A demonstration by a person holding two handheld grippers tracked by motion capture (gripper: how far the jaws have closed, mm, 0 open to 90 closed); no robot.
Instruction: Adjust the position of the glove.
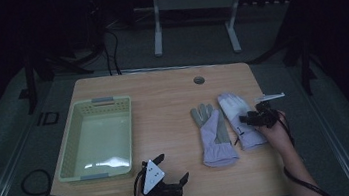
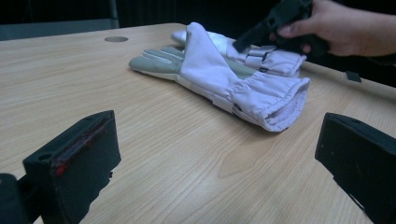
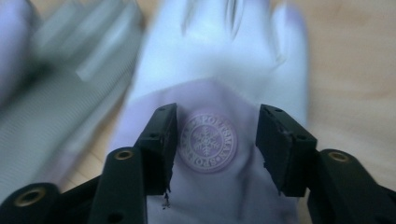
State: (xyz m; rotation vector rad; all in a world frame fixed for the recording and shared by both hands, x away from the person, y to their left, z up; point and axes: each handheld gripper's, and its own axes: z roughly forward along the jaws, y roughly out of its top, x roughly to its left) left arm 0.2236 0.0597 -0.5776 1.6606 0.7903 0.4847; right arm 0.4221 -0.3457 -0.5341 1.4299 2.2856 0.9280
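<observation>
While your right tool (image 3: pixel 212 149) hangs unclenched over it, the lilac glove (image 3: pixel 219 70) shows a round snowflake badge (image 3: pixel 208 141). Your left tool (image 1: pixel 164 176) gapes, holding nothing.

You've got an empty pale-green basket (image 1: pixel 98 137) at table (image 1: pixel 162 99) left, a grommet hole (image 1: pixel 199 80) near its far edge.

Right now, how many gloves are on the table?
2. One glove lies right of the basket, near the table's middle; the other glove lies just right of it, under the right claw.
</observation>
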